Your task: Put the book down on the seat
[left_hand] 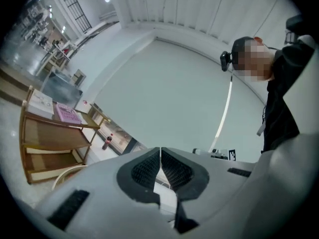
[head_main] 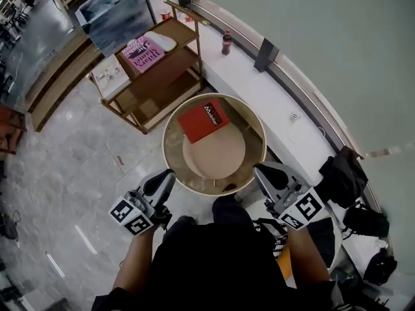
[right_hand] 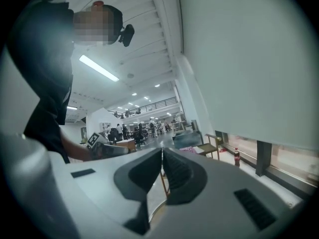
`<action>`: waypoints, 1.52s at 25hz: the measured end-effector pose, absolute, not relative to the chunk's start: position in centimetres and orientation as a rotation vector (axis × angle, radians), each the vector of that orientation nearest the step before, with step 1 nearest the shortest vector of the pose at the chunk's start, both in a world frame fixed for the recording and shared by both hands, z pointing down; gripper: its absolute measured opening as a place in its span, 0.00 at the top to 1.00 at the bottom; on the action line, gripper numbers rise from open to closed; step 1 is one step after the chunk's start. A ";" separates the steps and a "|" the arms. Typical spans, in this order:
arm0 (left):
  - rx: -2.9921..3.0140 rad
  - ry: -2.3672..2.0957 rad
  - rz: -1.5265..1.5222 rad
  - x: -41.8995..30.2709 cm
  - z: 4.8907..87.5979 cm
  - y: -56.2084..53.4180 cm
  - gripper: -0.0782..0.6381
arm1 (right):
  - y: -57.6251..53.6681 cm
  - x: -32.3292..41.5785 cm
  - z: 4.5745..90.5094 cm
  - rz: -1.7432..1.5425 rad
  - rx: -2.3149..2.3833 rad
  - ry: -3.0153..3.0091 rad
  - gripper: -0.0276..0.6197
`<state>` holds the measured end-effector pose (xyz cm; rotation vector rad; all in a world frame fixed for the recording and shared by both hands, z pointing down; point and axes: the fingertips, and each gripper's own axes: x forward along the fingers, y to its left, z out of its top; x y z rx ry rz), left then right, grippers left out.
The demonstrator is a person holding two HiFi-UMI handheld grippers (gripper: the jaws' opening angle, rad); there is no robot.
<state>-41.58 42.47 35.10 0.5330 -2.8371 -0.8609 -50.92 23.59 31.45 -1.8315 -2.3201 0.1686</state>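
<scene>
A red book (head_main: 203,122) lies flat on the far side of the round seat (head_main: 217,161), partly over its beige cushion, and nothing touches it. My left gripper (head_main: 168,175) hovers at the seat's near left rim, jaws shut and empty. At the near right rim is my right gripper (head_main: 259,170), likewise shut with nothing in it. In the left gripper view the left gripper (left_hand: 160,156) points up at the wall with its pads together. In the right gripper view the right gripper (right_hand: 162,159) shows its pads pressed together too.
A wooden shelf cart (head_main: 170,76) stands beyond the seat with a pink book (head_main: 142,52) on top. A dark bottle (head_main: 226,42) stands on the white ledge (head_main: 285,135) along the wall. Black bags (head_main: 347,173) lie at the right.
</scene>
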 end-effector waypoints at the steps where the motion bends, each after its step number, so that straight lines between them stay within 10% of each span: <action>1: 0.497 -2.832 -0.845 -42.1 35.5 42.5 0.85 | 23.6 -52.0 31.7 0.179 -1.846 -2.311 0.91; 38: 0.167 -2.322 -1.260 -54.8 65.9 52.8 0.71 | 36.1 -74.4 64.1 0.099 -1.369 -1.900 0.68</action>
